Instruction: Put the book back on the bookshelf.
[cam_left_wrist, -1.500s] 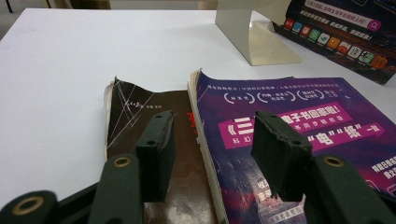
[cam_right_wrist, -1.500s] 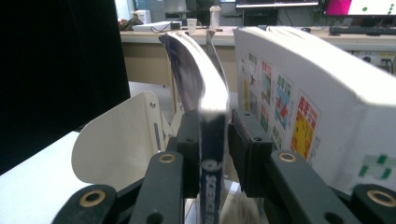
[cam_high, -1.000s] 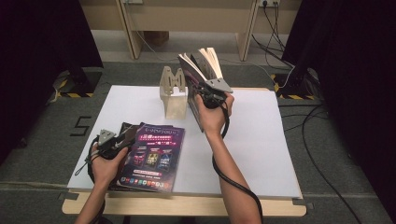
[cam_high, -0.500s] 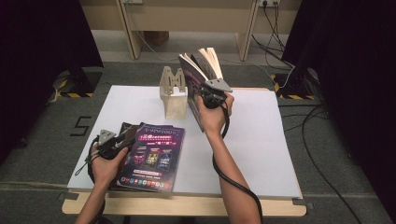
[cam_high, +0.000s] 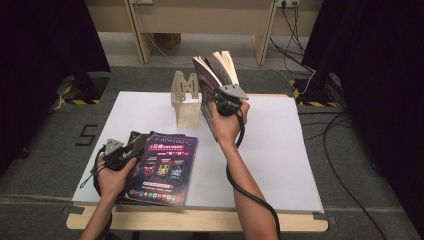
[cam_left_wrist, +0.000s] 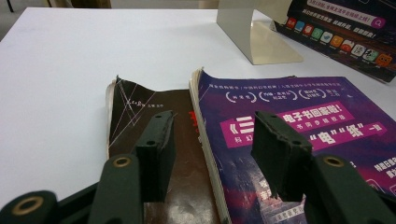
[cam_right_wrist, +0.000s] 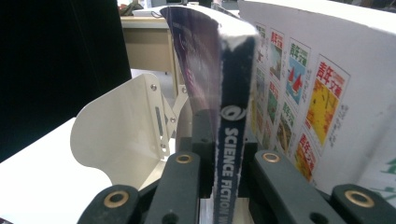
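Note:
A magazine (cam_high: 215, 70) stands upright on the white table (cam_high: 280, 145), next to a cream metal bookend (cam_high: 185, 95). My right gripper (cam_high: 220, 102) grips it low on the spine. In the right gripper view the jaws have just been closing and press both sides of the dark spine (cam_right_wrist: 231, 130), so the right gripper (cam_right_wrist: 229, 154) is shut on it. At the table's near left, my left gripper (cam_high: 131, 152) stands open over a purple magazine (cam_high: 165, 167) lying flat. In the left gripper view its fingers straddle the edge where the purple magazine (cam_left_wrist: 299, 107) overlaps a dark one (cam_left_wrist: 135, 102).
A second upright magazine (cam_right_wrist: 317, 93), its white cover printed with small pictures, leans right beside the held one. The bookend (cam_right_wrist: 121, 130) stands just left of the spine. Wooden furniture legs and cables lie on the floor beyond the table's far edge.

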